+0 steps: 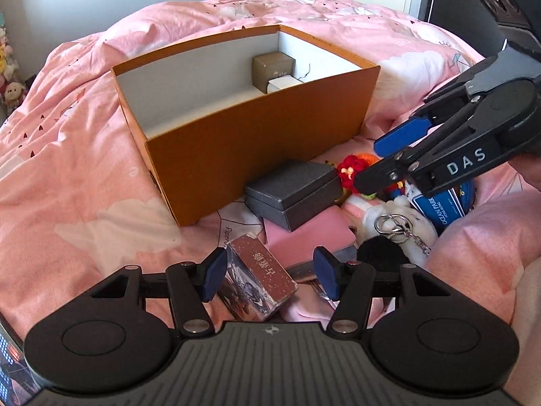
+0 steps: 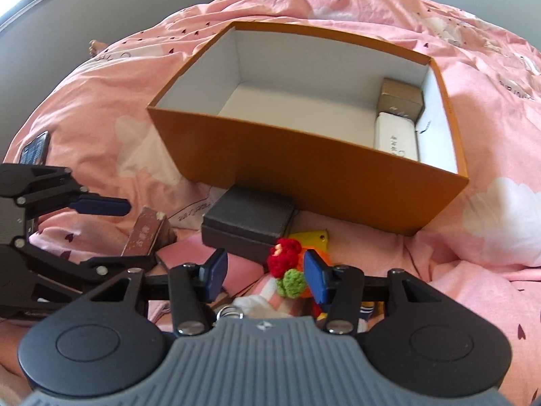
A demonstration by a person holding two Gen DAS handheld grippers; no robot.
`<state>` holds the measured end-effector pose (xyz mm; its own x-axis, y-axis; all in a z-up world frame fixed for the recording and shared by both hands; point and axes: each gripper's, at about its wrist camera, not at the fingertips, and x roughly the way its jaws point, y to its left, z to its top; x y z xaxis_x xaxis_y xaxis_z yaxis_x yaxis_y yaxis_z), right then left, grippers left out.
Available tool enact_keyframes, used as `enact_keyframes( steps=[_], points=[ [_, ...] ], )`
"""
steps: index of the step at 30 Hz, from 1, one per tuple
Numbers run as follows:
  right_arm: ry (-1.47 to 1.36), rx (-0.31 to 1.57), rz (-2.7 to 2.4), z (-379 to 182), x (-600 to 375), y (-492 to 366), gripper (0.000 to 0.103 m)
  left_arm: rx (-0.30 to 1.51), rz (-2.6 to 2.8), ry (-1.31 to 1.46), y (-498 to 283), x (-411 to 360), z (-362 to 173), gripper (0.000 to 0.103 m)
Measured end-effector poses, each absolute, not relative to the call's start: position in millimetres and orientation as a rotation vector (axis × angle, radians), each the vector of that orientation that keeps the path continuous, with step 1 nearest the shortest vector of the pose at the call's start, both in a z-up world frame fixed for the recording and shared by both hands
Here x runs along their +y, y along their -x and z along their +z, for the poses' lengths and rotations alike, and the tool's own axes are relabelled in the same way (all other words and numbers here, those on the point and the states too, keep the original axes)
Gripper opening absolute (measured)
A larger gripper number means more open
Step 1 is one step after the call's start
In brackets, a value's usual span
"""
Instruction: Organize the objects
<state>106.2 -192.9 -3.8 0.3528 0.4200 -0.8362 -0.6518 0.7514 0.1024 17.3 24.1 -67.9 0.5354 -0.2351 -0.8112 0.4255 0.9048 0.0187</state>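
Bare pink bed (image 1: pixel 67 169) fills the frame's left; clutter crowds lower centre. The orange box (image 1: pixel 257 142), mid-frame, holds a tan box (image 2: pixel 400 96) and white case (image 2: pixel 395 133) at its right end. Left tongs (image 1: pixel 270 277) stand apart around a card box (image 1: pixel 260 277); right tongs (image 2: pixel 263 279), tilted down, stand apart about a crocheted toy (image 2: pixel 285 264).

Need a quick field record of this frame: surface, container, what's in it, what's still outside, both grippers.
surface: pink duvet
container: orange box, open top, no lid in view
inside box: brown carton and white carton at one end
outside, in front of box: dark grey box, card pack, crochet toy, plush keychain
left gripper: open, astride card pack
right gripper: open, crochet toy between the pads
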Motion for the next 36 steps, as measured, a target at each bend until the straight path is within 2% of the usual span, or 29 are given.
enact_keyframes(
  steps=[2,4,7,19,30,32,33,36],
  points=[
    [0.277,1.005,0.735,-5,-189,-103,0.050,0.945,-0.418,-0.227,-12,24,-65,0.063],
    [0.291,1.028,0.785,-7,-184,-99,0.041,0.966,-0.428,-0.231,-8,24,-64,0.061],
    [0.319,1.053,0.892,-7,-175,-88,0.036,0.996,-0.440,-0.244,-1,23,-64,0.057],
    [0.570,1.043,1.112,-21,-140,-43,0.031,1.070,-0.469,-0.352,15,13,-74,0.051],
    [0.678,1.067,1.119,-46,-125,-40,0.036,1.061,-0.514,-0.411,22,14,-74,0.051],
    [0.665,1.066,1.117,-46,-126,-40,0.032,1.059,-0.515,-0.399,21,15,-73,0.051],
    [0.655,1.068,1.124,-45,-127,-39,0.026,1.058,-0.516,-0.394,21,15,-73,0.051],
    [0.637,1.051,1.119,-42,-129,-38,0.023,1.044,-0.516,-0.382,21,17,-70,0.051]
  ],
)
